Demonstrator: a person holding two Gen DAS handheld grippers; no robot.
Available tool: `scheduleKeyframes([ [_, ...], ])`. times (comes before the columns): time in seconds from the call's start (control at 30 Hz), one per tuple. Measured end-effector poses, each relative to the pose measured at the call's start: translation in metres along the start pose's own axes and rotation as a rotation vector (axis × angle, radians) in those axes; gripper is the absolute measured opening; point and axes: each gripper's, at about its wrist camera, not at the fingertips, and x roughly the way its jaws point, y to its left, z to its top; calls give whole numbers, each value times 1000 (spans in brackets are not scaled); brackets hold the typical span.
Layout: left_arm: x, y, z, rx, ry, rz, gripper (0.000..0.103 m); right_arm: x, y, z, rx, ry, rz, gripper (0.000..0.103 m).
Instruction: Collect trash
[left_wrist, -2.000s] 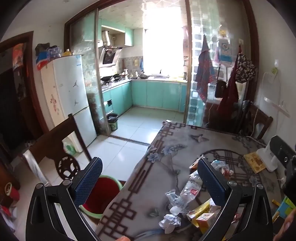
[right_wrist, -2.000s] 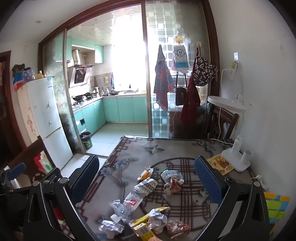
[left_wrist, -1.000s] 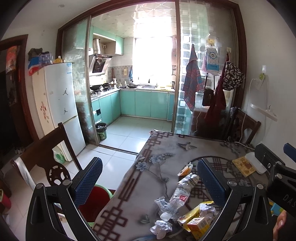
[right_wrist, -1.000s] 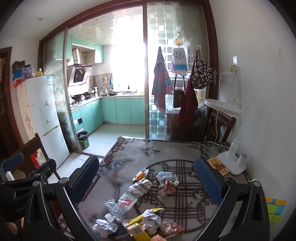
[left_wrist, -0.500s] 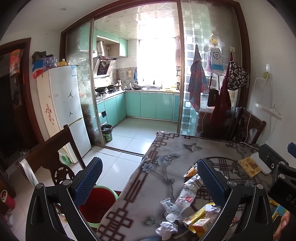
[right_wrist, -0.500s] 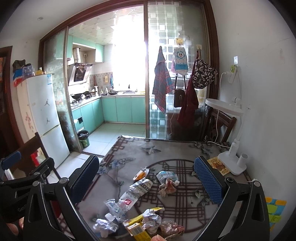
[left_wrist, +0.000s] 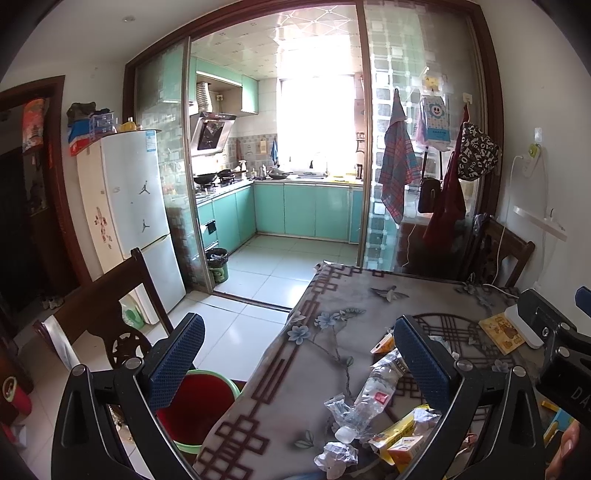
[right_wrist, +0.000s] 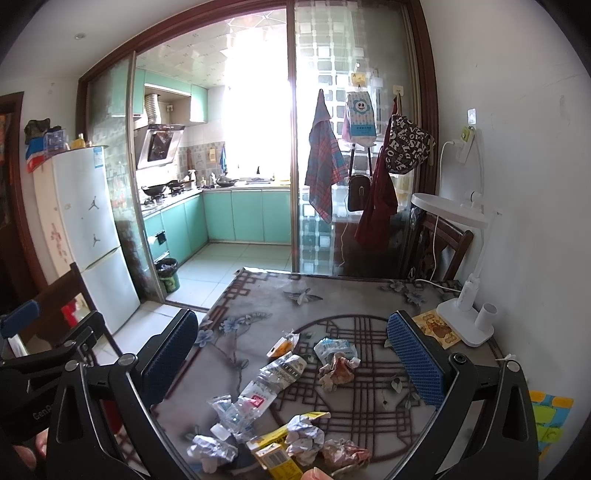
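Both views have barely shifted, each hand-held gripper, left and right, hovering wide and empty over the table, where the crushed bottle lies nearer the right one, its long axis toward 1 o'clock.

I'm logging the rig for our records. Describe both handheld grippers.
Left gripper and right gripper look alike: black angular frames with silver screws, each finger carrying a blue, dimpled pad. Partial white lettering marks each body. No sleeves or cables show.
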Motion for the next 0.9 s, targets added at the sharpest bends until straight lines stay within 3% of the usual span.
scheduleKeyframes([
  [0.9,1,2,-1,5,6,-5,103,11,-3,-8,7,25,0,103],
])
